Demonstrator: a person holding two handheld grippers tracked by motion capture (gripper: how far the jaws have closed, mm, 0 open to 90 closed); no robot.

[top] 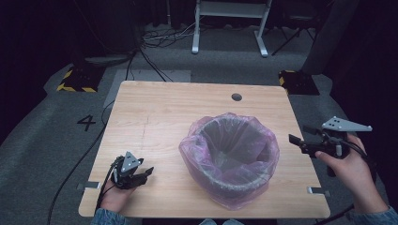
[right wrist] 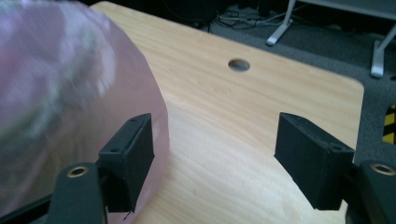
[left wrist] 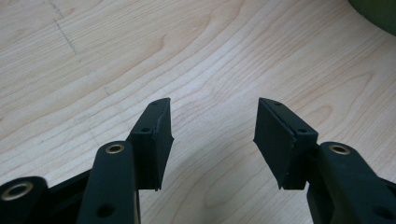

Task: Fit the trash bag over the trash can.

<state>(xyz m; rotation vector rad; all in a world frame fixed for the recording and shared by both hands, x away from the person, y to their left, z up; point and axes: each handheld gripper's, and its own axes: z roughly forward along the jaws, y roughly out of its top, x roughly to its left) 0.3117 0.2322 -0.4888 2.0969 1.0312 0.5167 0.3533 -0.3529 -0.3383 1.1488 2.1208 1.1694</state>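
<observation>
High view first: we see a wooden bench [top: 155,117] with a bin [top: 230,157] standing a little toward four o'clock of its middle, lined with a pink plastic bag [top: 197,150] whose edge folds out over the rim and drapes down the sides. Our left tongs [top: 141,176] sit low over the bench at about eight o'clock of the bin, well apart from it, pointing toward three o'clock. Our right tongs [top: 300,136] hover at three o'clock of the bin, near the bench's edge, pointing toward the bag.

Left gripper view shows the left tongs [left wrist: 212,135] spread wide with nothing between them — bare wood grain lies beneath, and a dark curved edge sits in the corner at one o'clock.

Right gripper view shows the right tongs [right wrist: 215,154] spread as well, empty between the pads. The pink bag [right wrist: 70,93] bulges, blurred, at nine to eleven o'clock, just beside the near pad; we cannot tell whether they touch. A round hole [right wrist: 239,65] in the bench top lies at twelve o'clock.
</observation>
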